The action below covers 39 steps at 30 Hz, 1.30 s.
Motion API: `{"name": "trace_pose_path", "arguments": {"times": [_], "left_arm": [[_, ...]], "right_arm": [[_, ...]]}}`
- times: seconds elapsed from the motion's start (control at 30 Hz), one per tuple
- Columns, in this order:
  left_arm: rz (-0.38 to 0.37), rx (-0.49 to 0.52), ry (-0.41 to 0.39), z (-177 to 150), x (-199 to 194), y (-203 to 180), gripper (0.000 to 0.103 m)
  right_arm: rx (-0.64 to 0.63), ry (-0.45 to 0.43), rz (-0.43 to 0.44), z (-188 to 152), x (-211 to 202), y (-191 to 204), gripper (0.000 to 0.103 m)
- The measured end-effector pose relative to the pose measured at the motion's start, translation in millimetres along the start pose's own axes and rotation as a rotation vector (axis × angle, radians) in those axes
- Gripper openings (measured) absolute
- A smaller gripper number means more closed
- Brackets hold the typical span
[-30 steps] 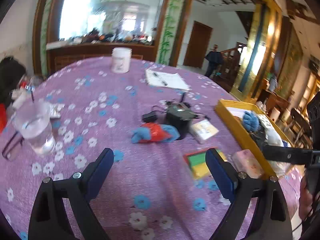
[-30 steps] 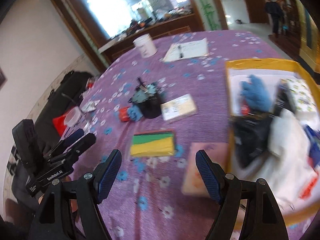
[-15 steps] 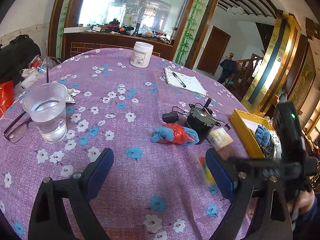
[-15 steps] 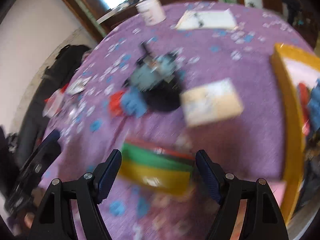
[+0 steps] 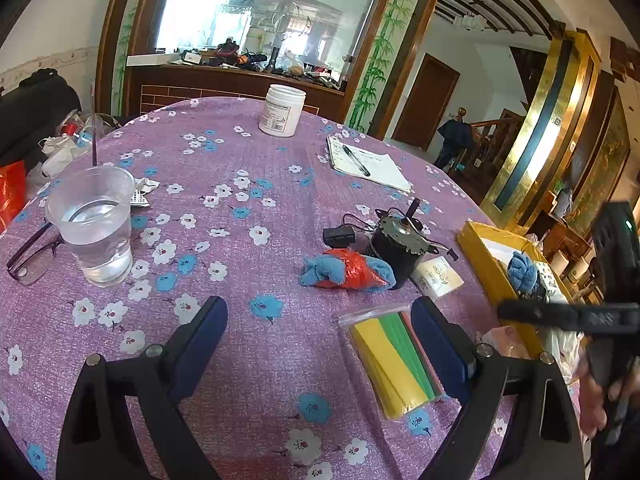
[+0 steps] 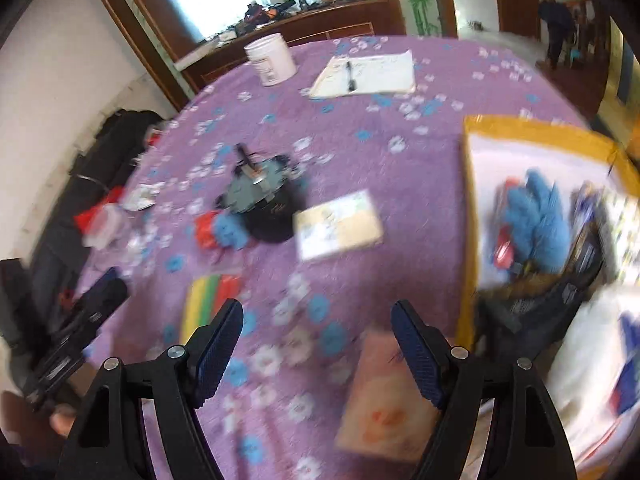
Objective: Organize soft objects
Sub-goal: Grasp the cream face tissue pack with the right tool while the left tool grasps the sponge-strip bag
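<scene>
A blue cloth wrapped in red film (image 5: 347, 274) (image 6: 222, 230) lies mid-table against a black motor (image 5: 396, 244). A clear bag of yellow and green foam sheets (image 5: 394, 364) (image 6: 208, 300) rests just inside my left gripper's right finger. My left gripper (image 5: 318, 320) hovers open over bare cloth, holding nothing. My right gripper (image 6: 317, 316) is open too, above the table, with a pink packet (image 6: 390, 396) under its right finger. A patterned tissue pack (image 6: 338, 226) lies further off. The yellow tray (image 6: 466, 208) (image 5: 476, 248) at the right holds another blue cloth (image 6: 538, 216).
A plastic cup of water (image 5: 96, 224) and glasses (image 5: 28, 256) stand at the left. A white jar (image 5: 282, 110) and a notepad with a pen (image 5: 366, 164) sit at the far side. The motor's wires and plug trail beside it. A person stands far off.
The right view swung left over the foam sheets, then back right toward the pink packet and tray. The left view rolled slightly, and the foam bag now shows clearly by its right finger.
</scene>
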<state>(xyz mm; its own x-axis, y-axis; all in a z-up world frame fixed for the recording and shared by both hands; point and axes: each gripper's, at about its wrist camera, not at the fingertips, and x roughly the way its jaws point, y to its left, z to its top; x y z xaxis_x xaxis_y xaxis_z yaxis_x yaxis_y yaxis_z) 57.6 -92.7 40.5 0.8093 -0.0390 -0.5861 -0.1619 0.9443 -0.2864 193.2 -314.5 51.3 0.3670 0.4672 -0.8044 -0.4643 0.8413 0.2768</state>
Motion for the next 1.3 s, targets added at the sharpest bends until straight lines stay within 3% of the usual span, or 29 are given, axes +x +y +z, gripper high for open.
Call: {"name": "trace_pose_path", "arguments": {"times": [0.3,0.5,0.53,0.57,0.6,0.63,0.83,1.07,1.3], "left_arm": [[-0.010,0.015,0.016,-2,3,-3,0.092],[-0.024,0.053,0.021,-3,4,-11,0.092],[-0.026,0.060,0.023,-4,4,-12,0.092],[-0.027,0.062,0.024,-4,4,-12,0.092],[-0.028,0.064,0.027,-4,5,-13,0.092],[-0.029,0.066,0.030,-4,5,-13,0.092],[-0.026,0.060,0.036,-4,7,-12,0.092],[-0.029,0.045,0.049,-5,10,-9,0.092],[-0.027,0.058,0.076,-6,7,-15,0.092]], "right_arm": [[-0.113,0.079,-0.119,31,55,7,0.084],[-0.092,0.108,-0.113,44,81,2,0.087],[-0.091,0.105,-0.112,44,82,3,0.085],[-0.085,0.100,-0.129,43,82,3,0.073],[-0.079,0.109,-0.130,42,83,3,0.067],[-0.075,0.107,-0.129,41,82,3,0.067],[-0.047,0.071,-0.116,17,52,6,0.067],[-0.050,-0.085,-0.045,-33,-15,18,0.068],[-0.017,-0.168,-0.001,-64,-55,11,0.068]]}}
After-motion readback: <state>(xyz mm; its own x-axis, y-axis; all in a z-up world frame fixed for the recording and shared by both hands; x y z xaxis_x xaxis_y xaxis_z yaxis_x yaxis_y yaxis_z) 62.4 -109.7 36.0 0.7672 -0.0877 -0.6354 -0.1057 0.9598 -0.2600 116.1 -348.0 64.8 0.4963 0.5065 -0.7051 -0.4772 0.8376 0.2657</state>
